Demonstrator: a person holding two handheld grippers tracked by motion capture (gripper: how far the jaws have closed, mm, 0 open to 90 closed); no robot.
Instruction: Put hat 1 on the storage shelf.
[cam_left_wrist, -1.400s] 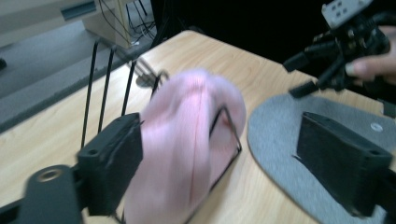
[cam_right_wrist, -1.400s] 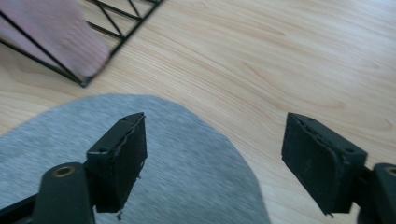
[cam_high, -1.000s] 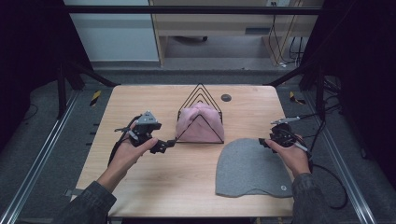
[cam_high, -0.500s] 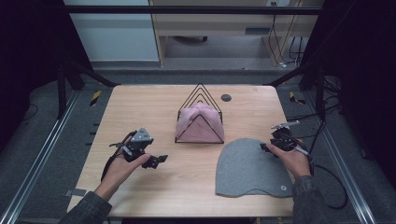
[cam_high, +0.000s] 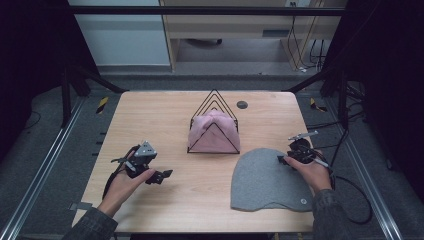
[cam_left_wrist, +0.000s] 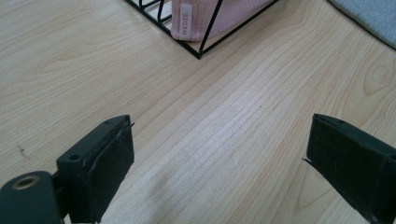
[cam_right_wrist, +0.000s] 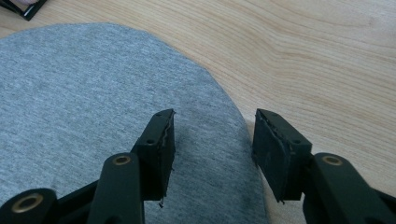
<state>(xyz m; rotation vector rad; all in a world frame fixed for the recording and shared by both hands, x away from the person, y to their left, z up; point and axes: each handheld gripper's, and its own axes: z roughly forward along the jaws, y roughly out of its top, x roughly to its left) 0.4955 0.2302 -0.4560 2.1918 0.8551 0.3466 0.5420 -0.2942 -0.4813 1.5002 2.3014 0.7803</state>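
High view: the left claw (cam_high: 161, 176) has dropped and pulled back from the wire rack (cam_high: 214, 125) toward the near left of the worktop (cam_high: 165, 120); it now sits low, well apart from the rack. The right claw (cam_high: 286, 158) has barely shifted, poised at the far right edge of the grey hat (cam_high: 267, 180). Reading: left hand done at the rack, right hand taking over for the grey hat.

Left gripper view: left claw (cam_left_wrist: 219, 158) wide apart, nothing between its jaws, bare wood below. Rack corner and a pink hat (cam_left_wrist: 205, 14) with its label at top.

Right gripper view: right claw (cam_right_wrist: 212, 154) half apart and has just been closing; the hat's (cam_right_wrist: 93, 107) rim runs between the jaws, pads not yet pressing it. Likely a pinch on that edge comes next.

Count: two hats, one pink tucked inside the rack, one grey lying flat on the worktop; one rack; two claws; one dark round disc (cam_high: 242, 104) by the far edge.
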